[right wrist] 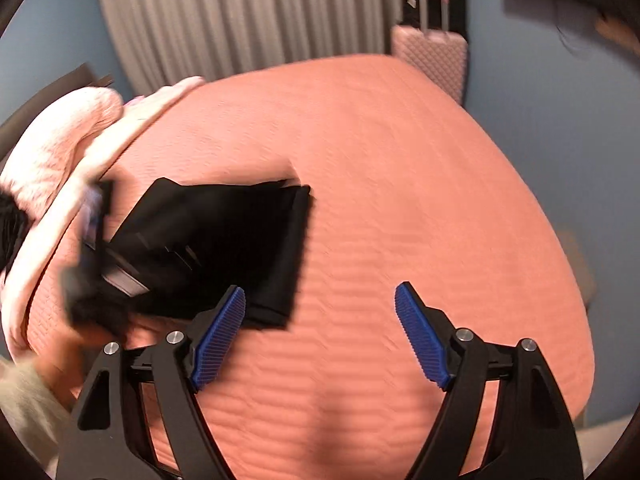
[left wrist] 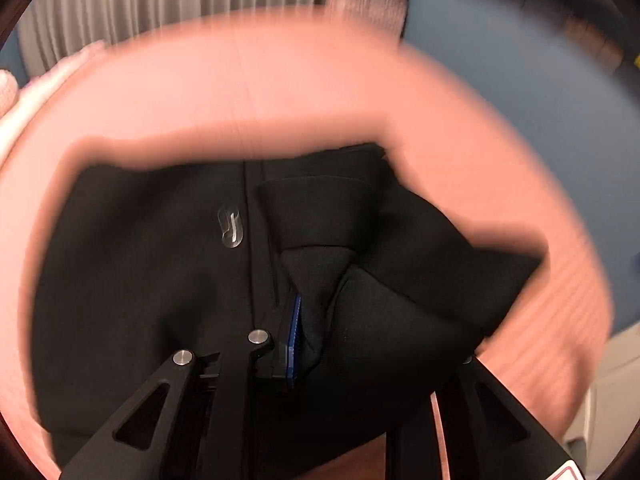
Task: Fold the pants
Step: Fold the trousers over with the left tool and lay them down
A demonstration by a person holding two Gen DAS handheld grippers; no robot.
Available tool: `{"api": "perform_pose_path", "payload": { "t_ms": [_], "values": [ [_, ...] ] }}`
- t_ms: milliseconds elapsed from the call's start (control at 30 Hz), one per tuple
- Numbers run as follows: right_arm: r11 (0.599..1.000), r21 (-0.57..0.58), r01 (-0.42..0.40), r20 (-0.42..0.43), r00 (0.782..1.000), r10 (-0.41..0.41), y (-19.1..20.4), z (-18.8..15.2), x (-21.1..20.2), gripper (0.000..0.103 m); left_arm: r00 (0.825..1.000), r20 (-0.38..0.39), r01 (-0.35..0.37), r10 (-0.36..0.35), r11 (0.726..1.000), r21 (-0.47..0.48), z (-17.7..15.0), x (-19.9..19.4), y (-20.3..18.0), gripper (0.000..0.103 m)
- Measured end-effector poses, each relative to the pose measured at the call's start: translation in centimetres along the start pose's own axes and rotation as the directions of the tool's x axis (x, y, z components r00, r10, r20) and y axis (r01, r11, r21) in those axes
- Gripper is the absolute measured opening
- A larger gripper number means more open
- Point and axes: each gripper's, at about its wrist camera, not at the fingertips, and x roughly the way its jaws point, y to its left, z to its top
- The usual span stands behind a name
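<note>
Left tongs point(left wrist: 304, 344): matte black linkage arms w/ triangular cutouts, round silver screw heads at pivots, thin blue ribbed pad edge showing. Red-bordered white label at lower right corner. Right tongs point(right wrist: 320, 336): same black arms & silver screws, two blue ribbed pads point(right wrist: 218, 344), angular w/ pointed tips.

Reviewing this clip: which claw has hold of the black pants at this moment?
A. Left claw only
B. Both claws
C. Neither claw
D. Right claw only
A. The left claw is shut on a bunched fold of the black pants, while the right claw stands wide open over the bare pink bedspread, with nothing between its blue pads.
</note>
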Motion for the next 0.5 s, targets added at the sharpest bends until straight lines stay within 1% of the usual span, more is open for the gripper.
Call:
{"api": "perform_pose_path", "payload": {
  "t_ms": [33,67,100,133,167,200,233,300,367,400,433,467,500],
  "values": [
    [1.000,0.013,-0.003,-0.001,1.000,0.003,-0.8,0.0,0.0,0.076,0.996,0.068,-0.065,0.062,0.997,0.049,-0.6,-0.9,-1.6,0.018],
    [0.999,0.031,-0.014,-0.004,1.000,0.014,-1.8,-0.2,0.0,0.076,0.991,0.093,-0.107,0.098,0.990,0.092,-0.8,-1.6,-2.9,0.018],
    [0.999,0.044,-0.025,-0.004,1.000,0.025,-2.5,-0.4,0.1,0.076,0.990,0.094,-0.116,0.107,0.989,0.096,-0.7,-2.1,-3.3,0.018],
    [0.998,0.057,-0.038,-0.007,0.999,0.038,-3.0,-0.6,0.5,0.076,0.991,0.089,-0.103,0.096,0.991,0.083,-0.6,-2.4,-3.1,0.020],
    [0.997,0.064,-0.046,-0.011,0.999,0.047,-3.3,-0.6,1.0,0.076,0.994,0.080,-0.077,0.073,0.996,0.051,-0.5,-2.9,-2.6,0.021],
    [0.996,0.069,-0.051,-0.017,0.998,0.052,-3.5,-0.4,1.5,0.076,0.995,0.075,-0.069,0.067,0.997,0.033,-0.6,-3.0,-2.2,0.021],
    [0.996,0.074,-0.059,-0.023,0.998,0.061,-3.6,0.0,1.9,0.073,0.995,0.071,-0.065,0.064,0.998,0.014,-0.6,-3.4,-1.8,0.021],
    [0.993,0.074,-0.096,-0.028,0.995,0.098,-3.0,0.6,2.8,0.068,0.995,0.049,-0.082,0.082,0.997,0.001,-0.7,-3.0,-1.1,0.022],
    [0.992,0.062,-0.107,-0.026,0.994,0.109,-2.5,0.8,3.2,0.068,0.995,0.010,-0.096,0.096,0.995,-0.025,0.4,-1.8,-1.1,0.022],
    [0.993,0.060,-0.106,-0.024,0.994,0.108,-2.2,0.9,3.3,0.068,0.993,0.024,-0.113,0.114,0.992,-0.047,1.5,-2.0,-1.4,0.022],
    [0.992,0.061,-0.108,-0.023,0.994,0.109,-2.1,1.1,3.3,0.068,0.989,0.054,-0.136,0.140,0.988,-0.067,2.2,-2.3,-1.5,0.022],
    [0.992,0.067,-0.110,-0.021,0.994,0.111,-2.0,1.1,3.2,0.068,0.980,0.097,-0.167,0.176,0.981,-0.096,3.2,-2.8,-1.4,0.022],
    [0.991,0.070,-0.110,-0.017,0.994,0.111,-1.9,1.1,3.0,0.068,0.974,0.120,-0.180,0.194,0.976,-0.120,3.9,-2.7,-1.4,0.022]
  ]
}}
